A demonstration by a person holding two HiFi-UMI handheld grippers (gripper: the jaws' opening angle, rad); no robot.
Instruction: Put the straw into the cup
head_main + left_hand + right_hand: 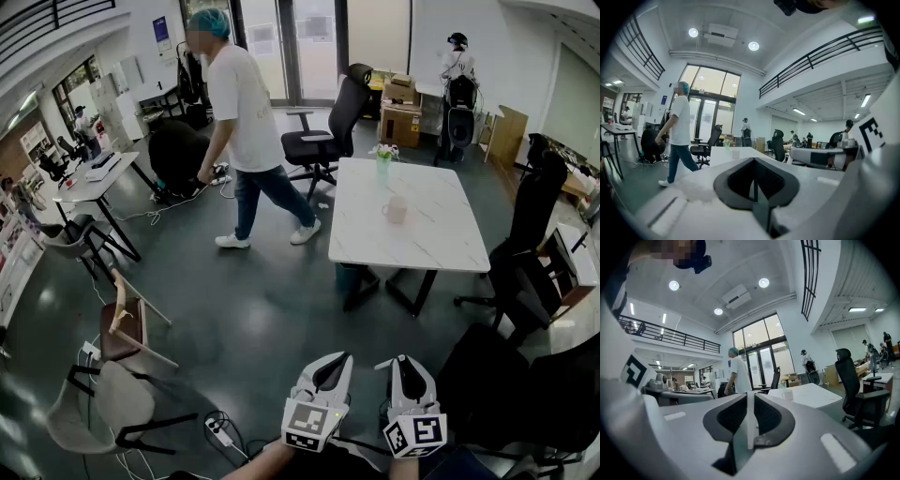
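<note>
Right gripper view shows your right gripper (pixel 750 399) with its jaws narrowed on a white straw (pixel 750 427), which stands upright between them. The cup (pixel 395 210) stands well apart, far ahead and slightly right of those jaws, on the white desk (pixel 441 239) near a small flower vase (pixel 382 156). Your left gripper (pixel 754 161) has its jaws pressed together on nothing. Dark glossy floor (pixel 272 309) lies between you and the desk, and a person (pixel 246 122) walks at far left.

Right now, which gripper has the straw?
The right gripper: a white straw stands clamped between its pads. The left gripper is shut with nothing between its jaws.
</note>
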